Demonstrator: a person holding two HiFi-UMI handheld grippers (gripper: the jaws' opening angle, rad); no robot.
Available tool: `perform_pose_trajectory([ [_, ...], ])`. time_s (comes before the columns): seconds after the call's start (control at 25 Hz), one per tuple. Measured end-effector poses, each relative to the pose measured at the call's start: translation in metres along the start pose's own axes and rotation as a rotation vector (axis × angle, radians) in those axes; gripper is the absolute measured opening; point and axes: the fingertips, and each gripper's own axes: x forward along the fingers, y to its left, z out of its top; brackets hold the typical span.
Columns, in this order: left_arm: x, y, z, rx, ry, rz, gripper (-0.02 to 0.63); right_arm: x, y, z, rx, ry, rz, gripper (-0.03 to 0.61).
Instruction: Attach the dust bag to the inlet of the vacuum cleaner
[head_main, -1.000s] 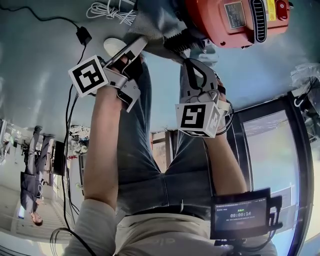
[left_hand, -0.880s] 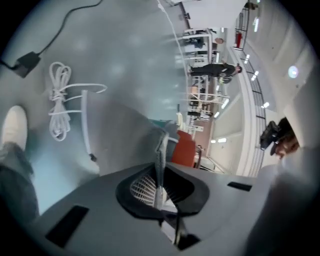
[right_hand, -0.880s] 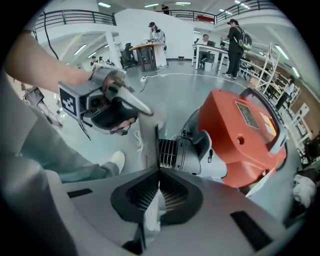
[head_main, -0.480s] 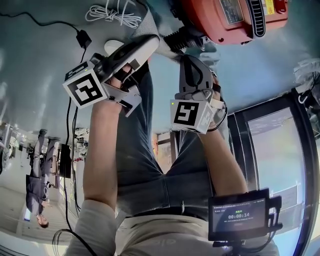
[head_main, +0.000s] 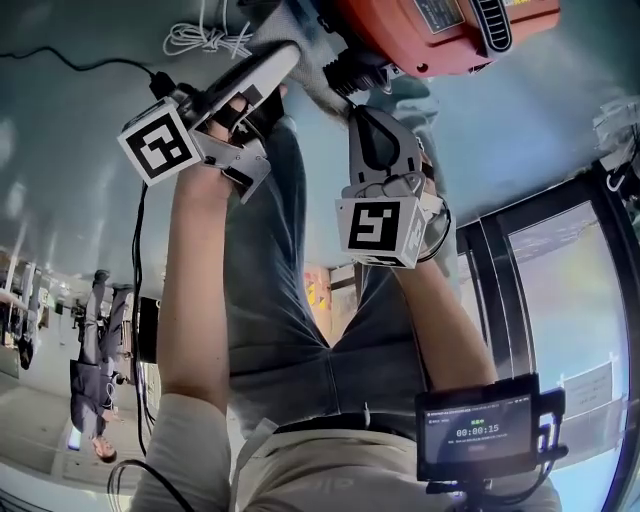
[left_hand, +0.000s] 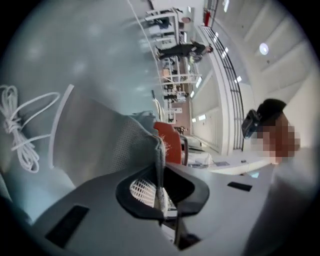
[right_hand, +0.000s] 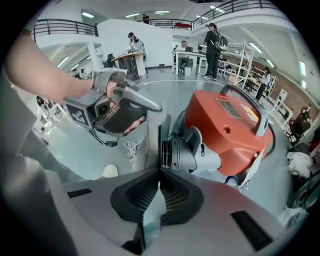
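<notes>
Left hand-held gripper (left_hand: 160, 194) and right hand-held gripper (right_hand: 159, 176) both pinch one grey dust bag (left_hand: 97, 145) beside one orange vacuum cleaner (right_hand: 231, 131).

The left gripper (head_main: 290, 52) reached farther out, its tip carrying the dust bag (head_main: 300, 25) edge nearer the vacuum cleaner (head_main: 440, 30). The right gripper (head_main: 355, 108) shifted slightly left. Vacuum cleaner and white cord (head_main: 205, 40) slid toward the head view's far edge. The screen (head_main: 490, 432) timer reached 00:00:15.
</notes>
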Motion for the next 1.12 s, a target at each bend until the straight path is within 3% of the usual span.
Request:
perform_pose_trajectory([
  [0.08, -0.016, 0.018, 0.004, -0.101, -0.098, 0.019, 0.017, -0.005, -0.002, 0.007, -0.039, -0.005, -0.013, 0.017],
  [0.16, -0.015, 0.007, 0.008, -0.110, -0.130, -0.012, 0.017, -0.007, -0.001, 0.007, -0.077, -0.005, -0.028, 0.017],
  [0.24, 0.007, -0.020, 0.005, -0.016, -0.054, -0.040, 0.017, -0.002, -0.002, -0.002, -0.091, 0.011, -0.041, 0.017],
  [0.32, 0.028, -0.035, -0.011, 0.087, 0.080, -0.041, 0.017, 0.005, -0.002, -0.014, -0.066, 0.028, -0.024, 0.018],
  [0.4, 0.028, -0.033, -0.018, 0.128, 0.127, -0.056, 0.017, 0.008, -0.002, -0.017, -0.038, 0.028, 0.003, 0.018],
  [0.48, 0.013, -0.010, -0.004, 0.077, 0.038, -0.043, 0.017, 0.002, -0.005, -0.008, -0.011, 0.007, 0.011, 0.017],
  [0.56, -0.005, 0.028, 0.006, -0.010, -0.054, 0.026, 0.017, -0.010, -0.011, 0.010, -0.010, -0.034, -0.006, 0.015],
  [0.72, -0.007, 0.072, -0.003, -0.140, -0.098, 0.159, 0.017, -0.021, -0.029, 0.033, -0.039, -0.069, -0.083, 0.006],
  [0.84, 0.005, 0.055, 0.009, -0.142, -0.120, 0.132, 0.017, -0.014, -0.017, 0.014, -0.050, -0.050, 0.004, 0.007],
  [0.92, 0.012, 0.030, 0.013, -0.083, -0.075, 0.058, 0.017, -0.016, -0.013, 0.009, 0.019, -0.073, 0.077, 0.008],
  [1.04, 0.014, 0.007, 0.012, 0.037, 0.014, 0.003, 0.017, -0.029, -0.019, 0.025, 0.286, -0.108, 0.201, 0.008],
  [1.12, 0.013, 0.007, 0.012, 0.026, 0.011, -0.013, 0.017, -0.036, -0.013, 0.033, 0.391, -0.098, 0.314, 0.009],
])
